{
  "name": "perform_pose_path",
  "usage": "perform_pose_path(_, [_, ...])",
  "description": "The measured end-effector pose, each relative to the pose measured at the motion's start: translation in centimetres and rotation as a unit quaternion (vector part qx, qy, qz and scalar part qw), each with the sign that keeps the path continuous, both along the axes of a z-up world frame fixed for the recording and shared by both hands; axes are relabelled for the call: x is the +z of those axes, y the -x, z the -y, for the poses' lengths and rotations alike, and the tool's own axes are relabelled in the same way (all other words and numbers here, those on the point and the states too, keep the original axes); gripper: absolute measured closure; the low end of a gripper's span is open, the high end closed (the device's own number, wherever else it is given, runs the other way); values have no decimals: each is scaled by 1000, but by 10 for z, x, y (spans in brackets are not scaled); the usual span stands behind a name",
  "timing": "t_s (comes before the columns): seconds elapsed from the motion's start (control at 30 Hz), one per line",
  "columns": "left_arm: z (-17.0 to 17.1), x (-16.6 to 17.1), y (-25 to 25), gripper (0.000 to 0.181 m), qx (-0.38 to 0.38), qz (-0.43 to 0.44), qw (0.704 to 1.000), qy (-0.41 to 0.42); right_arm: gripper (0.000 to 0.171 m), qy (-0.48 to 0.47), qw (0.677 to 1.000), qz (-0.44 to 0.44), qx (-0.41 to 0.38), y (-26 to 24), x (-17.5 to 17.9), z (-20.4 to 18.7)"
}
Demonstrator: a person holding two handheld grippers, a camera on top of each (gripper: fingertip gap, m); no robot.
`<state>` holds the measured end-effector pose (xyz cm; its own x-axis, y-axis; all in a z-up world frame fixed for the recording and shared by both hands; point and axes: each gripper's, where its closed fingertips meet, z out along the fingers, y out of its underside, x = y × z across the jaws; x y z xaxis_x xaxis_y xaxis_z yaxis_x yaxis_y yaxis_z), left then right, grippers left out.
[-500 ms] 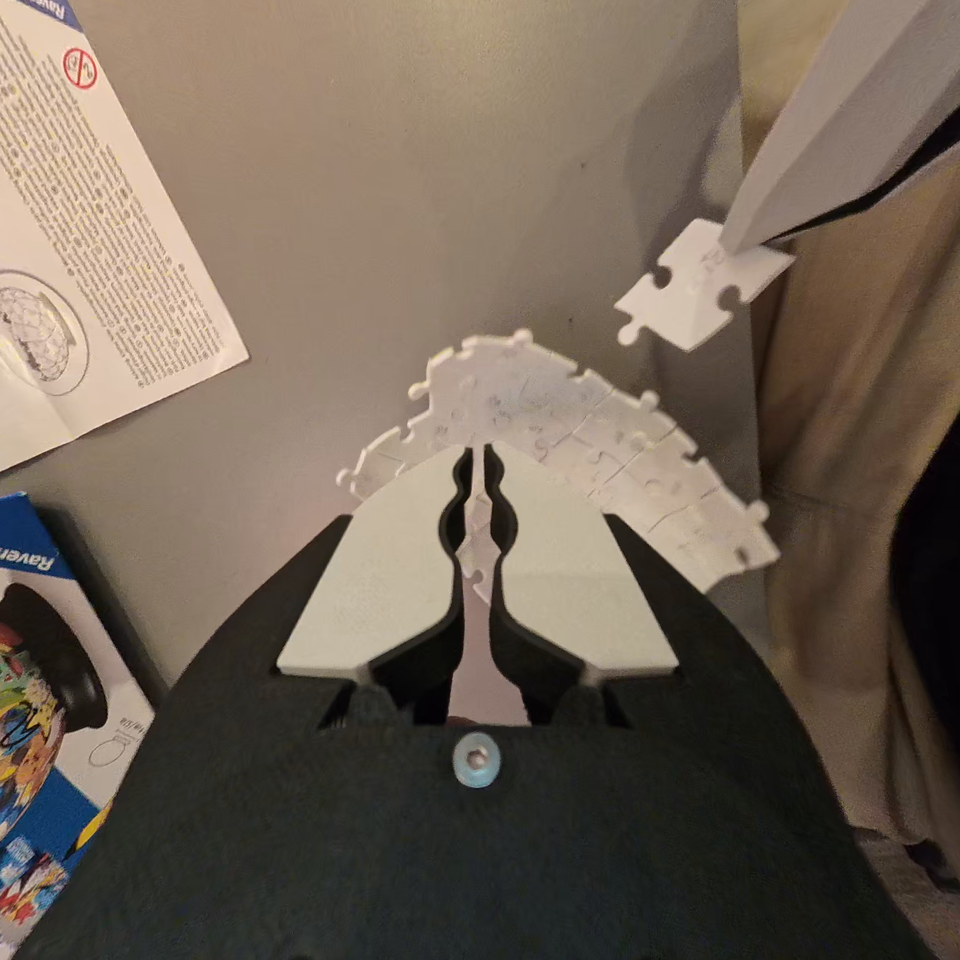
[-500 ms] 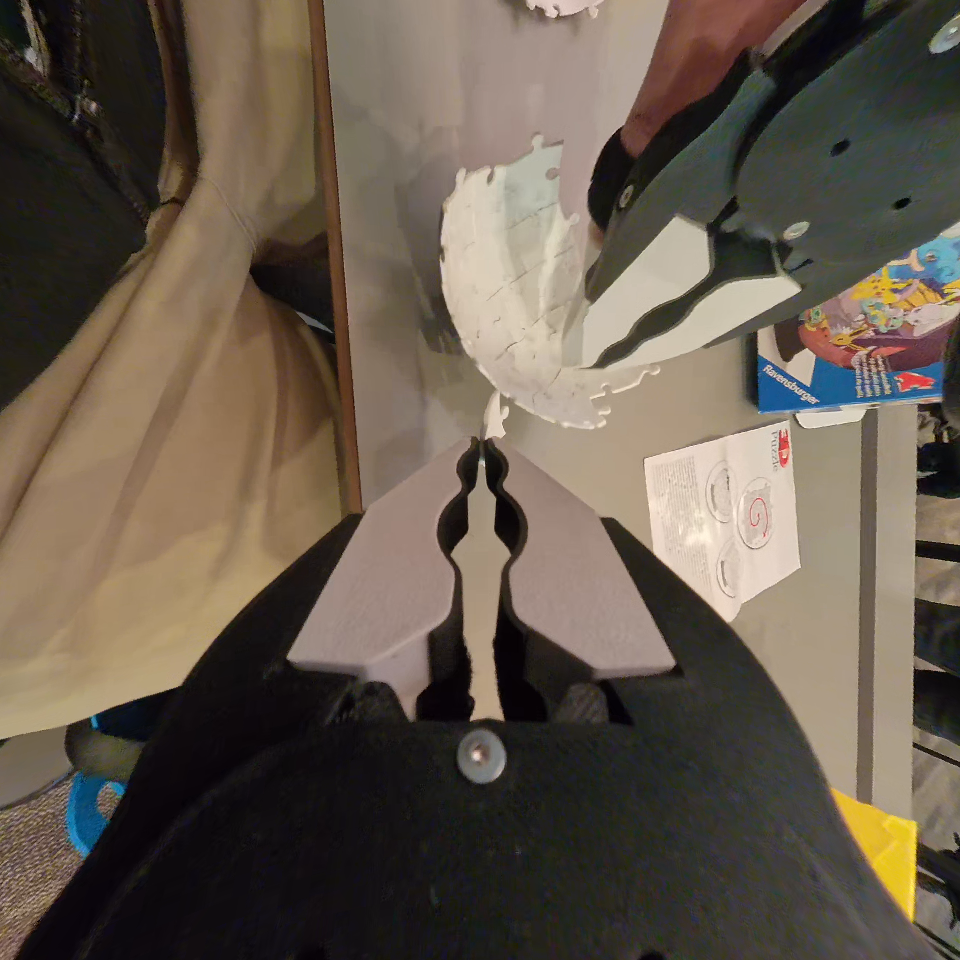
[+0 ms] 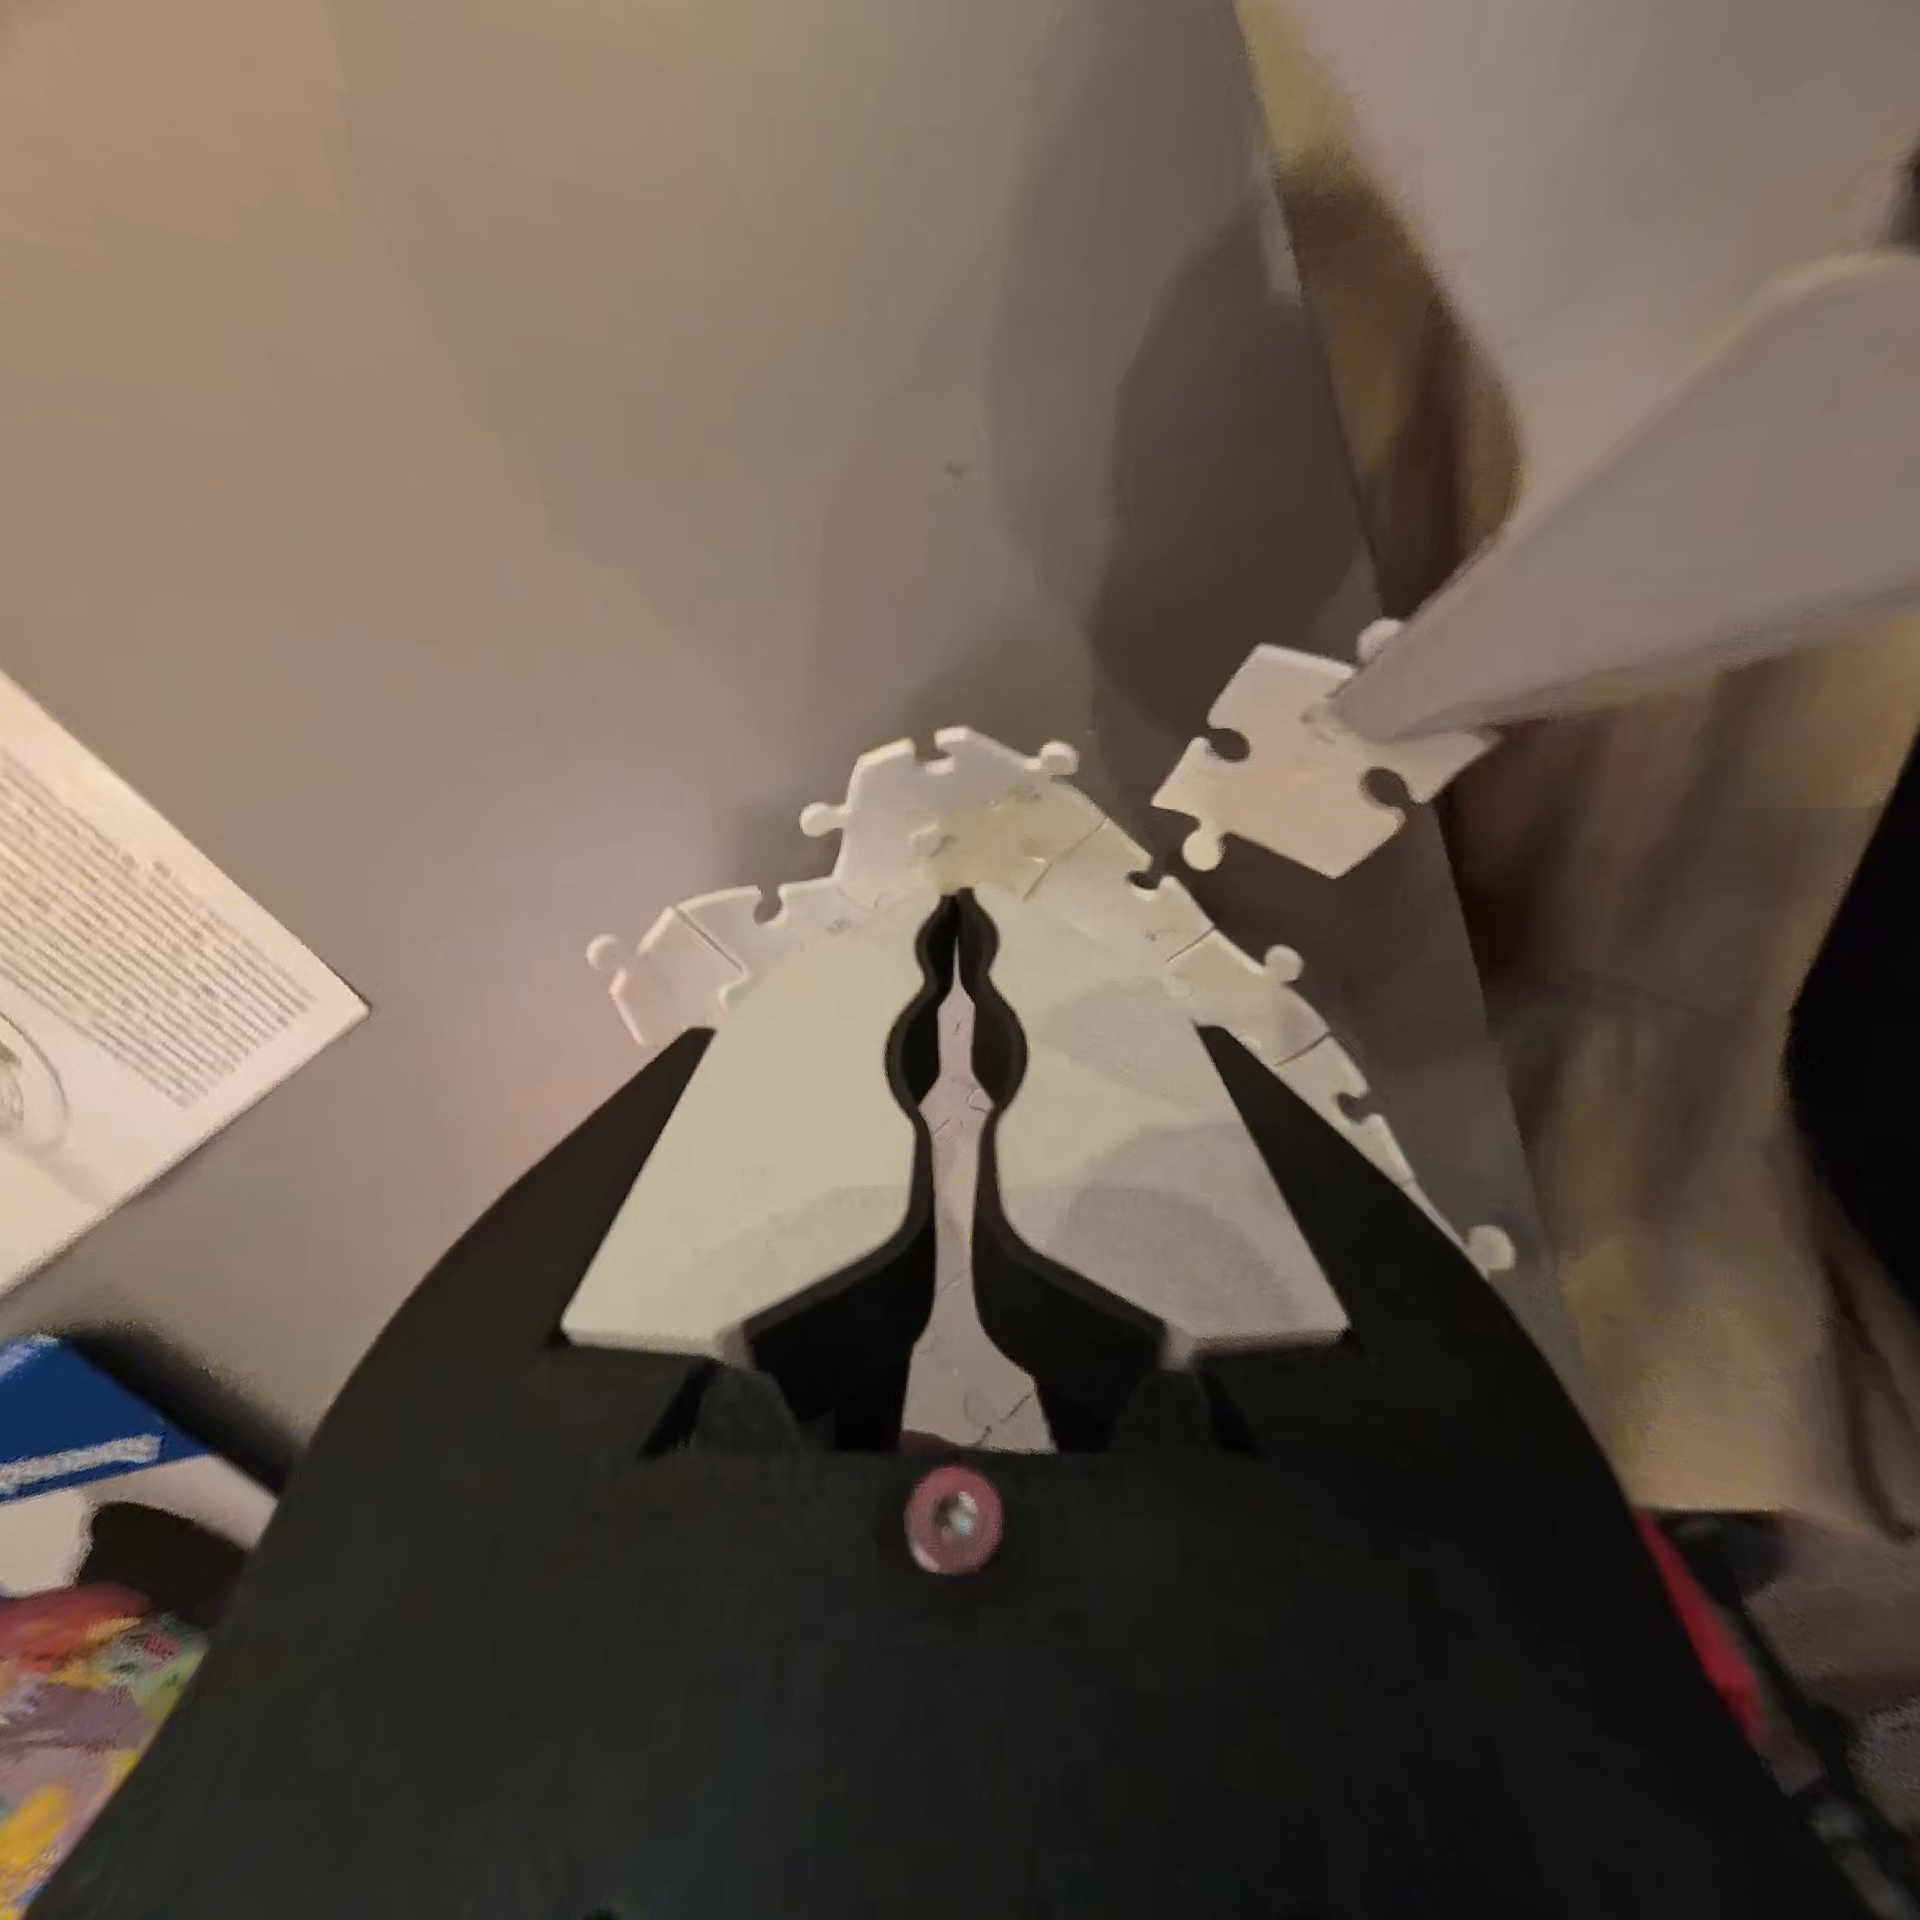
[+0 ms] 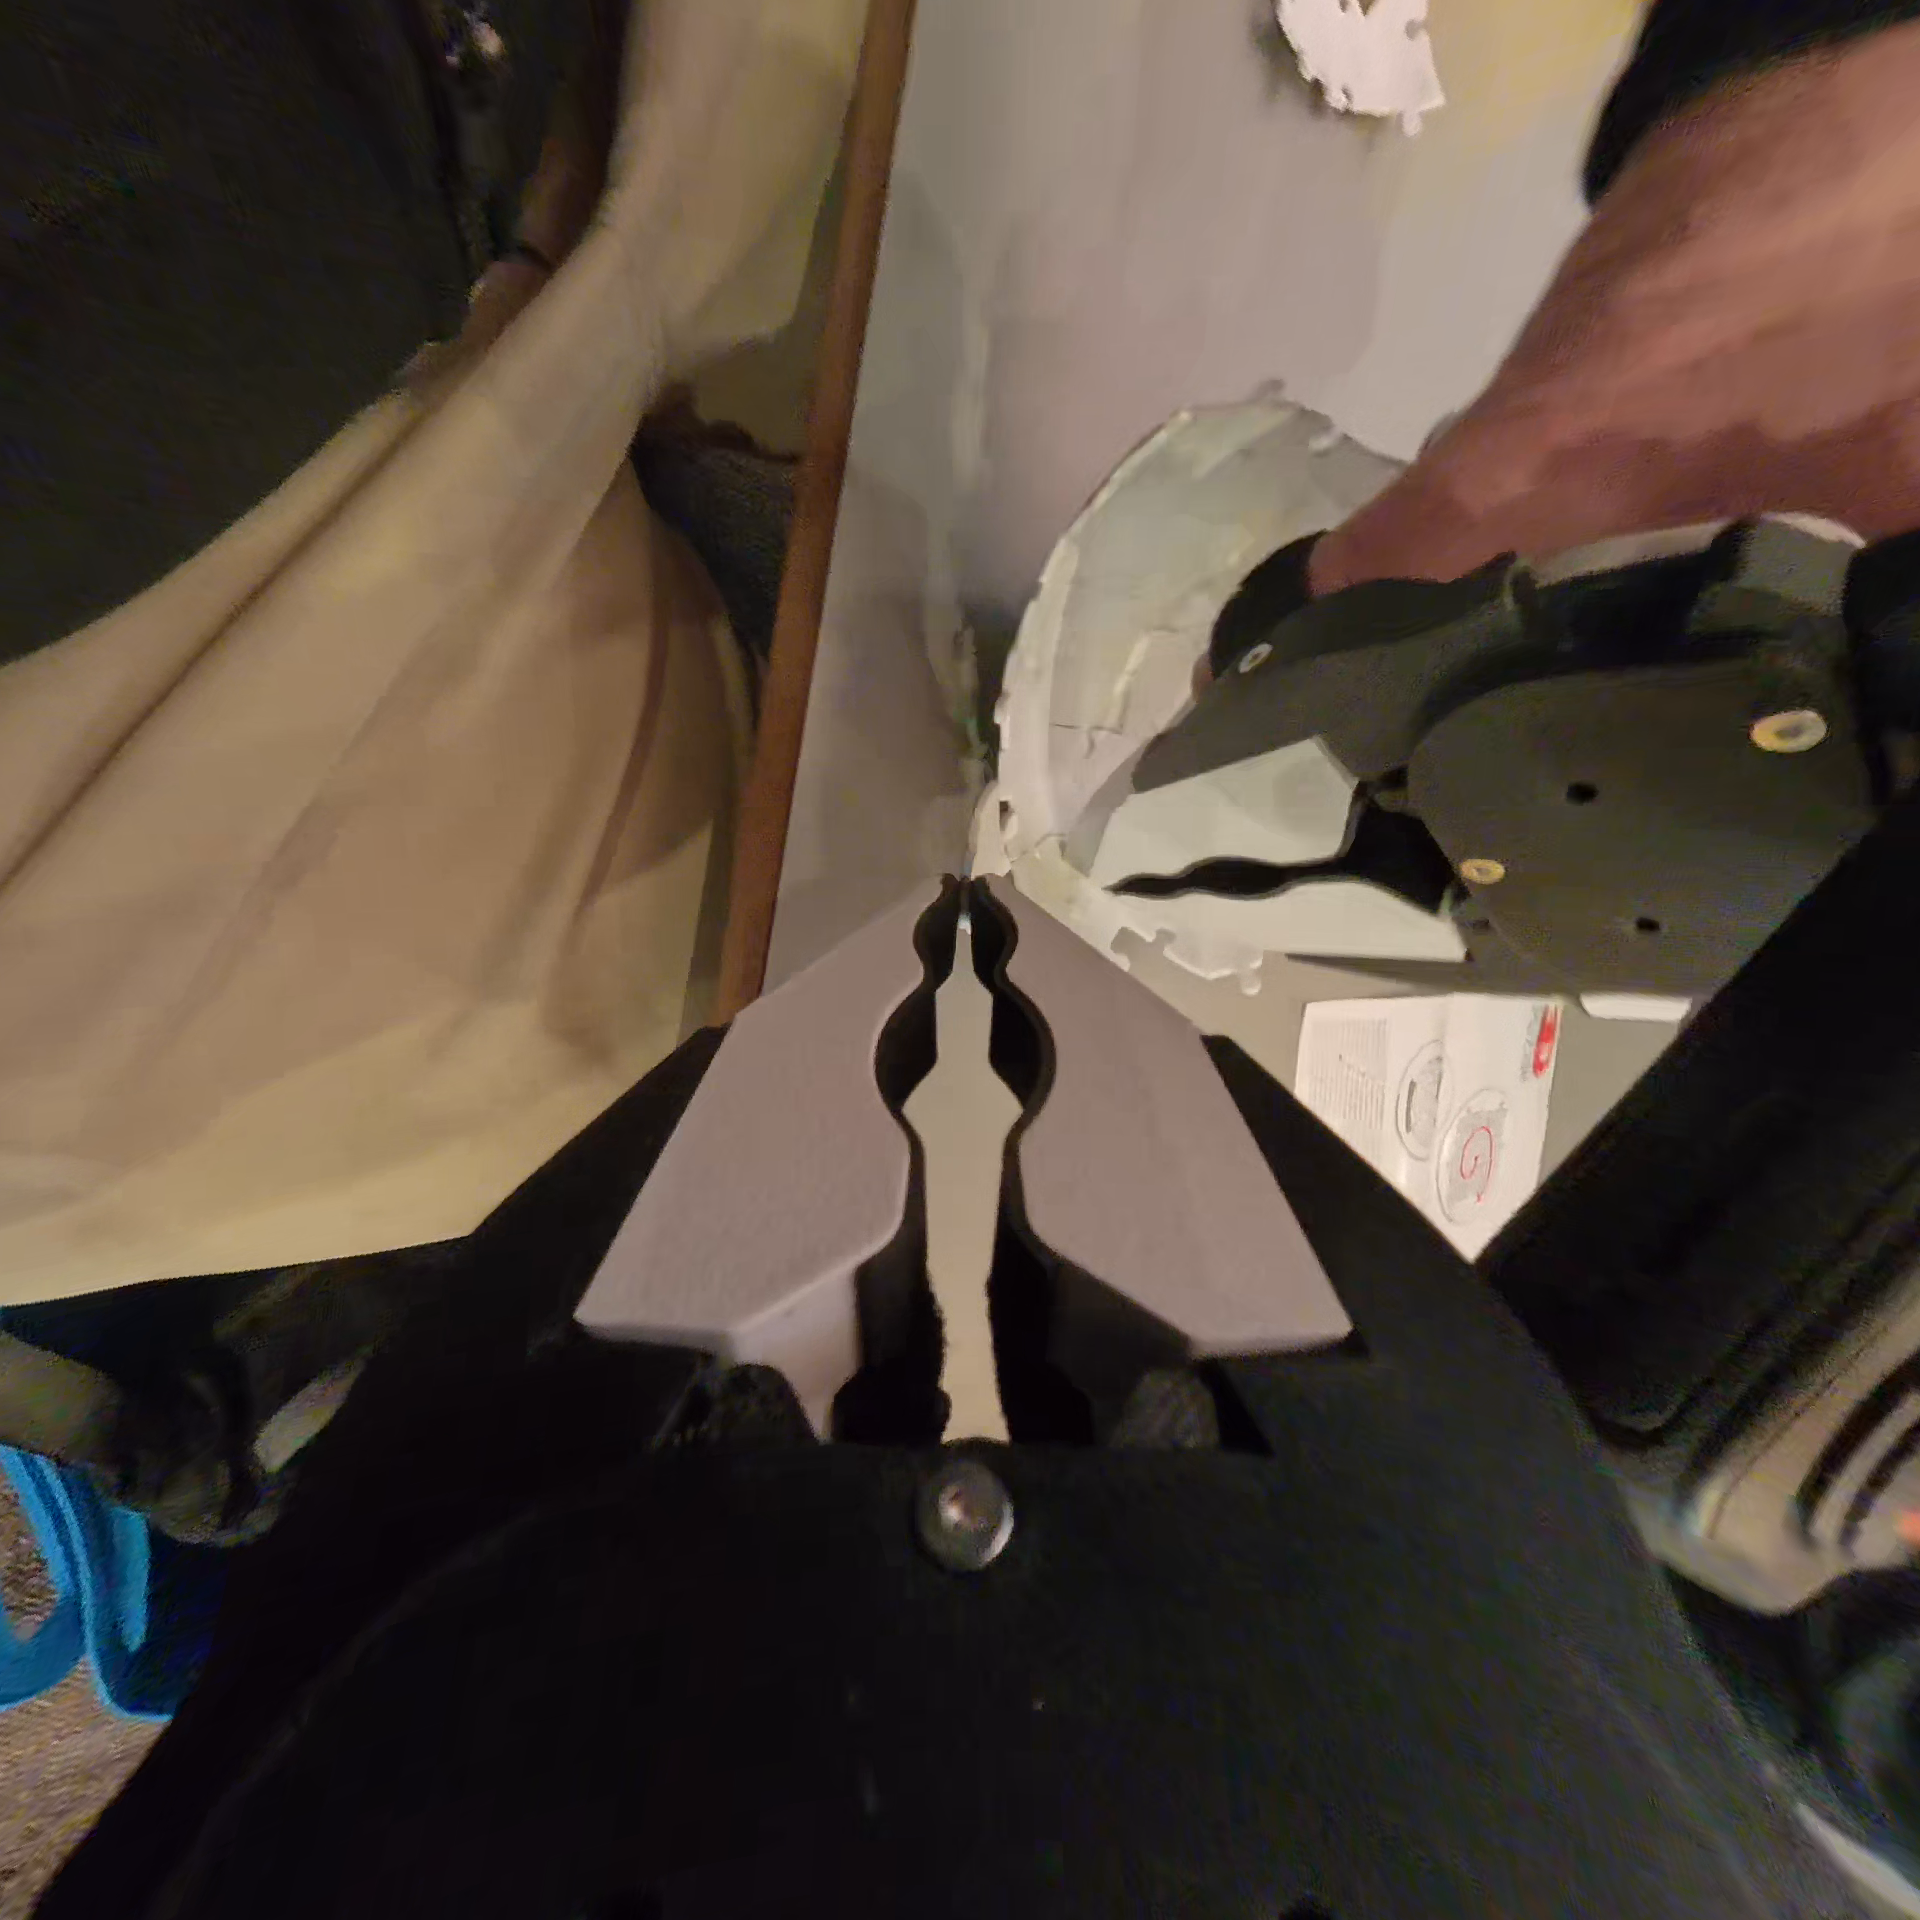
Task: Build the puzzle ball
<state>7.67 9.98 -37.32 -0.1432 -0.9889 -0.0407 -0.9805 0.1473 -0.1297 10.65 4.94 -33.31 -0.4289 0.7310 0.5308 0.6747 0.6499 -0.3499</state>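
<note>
Movement since half a second ago is bringing the two grippers closer together. The left gripper point(image 3: 956, 899) is still gripping the curved white shell point(image 3: 1091, 883) of joined puzzle pieces, its jaws nearly closed on the shell's upper edge, and the shell is being held up over the grey table point(image 3: 623, 416). The right gripper point(image 4: 966, 888) is keeping its jaws pinched on a single white puzzle piece point(image 3: 1309, 779), which is now sitting just beside the top right edge of the shell, not yet touching it; earlier it was hanging higher and farther off to the right. From the right wrist view the piece is showing only as a thin sliver between the tips, right against the near rim of the shell point(image 4: 1122, 644), where before a clear gap was separating them. The left gripper and the hand point(image 4: 1683, 364) holding it are filling more of that view than before.

An instruction sheet point(image 3: 135, 987) is lying flat on the table to the left, and has slid lower in the left wrist view. A blue puzzle box point(image 3: 73, 1434) is sitting at the lower left edge; whether anything is inside it cannot be told. Another white cluster of pieces point(image 4: 1361, 52) is lying farther off on the table. Beige cloth point(image 4: 312, 831) is hanging beside the table's edge.
</note>
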Motion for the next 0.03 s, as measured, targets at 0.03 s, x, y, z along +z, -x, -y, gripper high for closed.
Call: perform_pose_path(0.03, [1, 0, 0, 181, -20, -8, 1000, -7, 171, -2, 1000, 2, 10, 0, -1, 2])
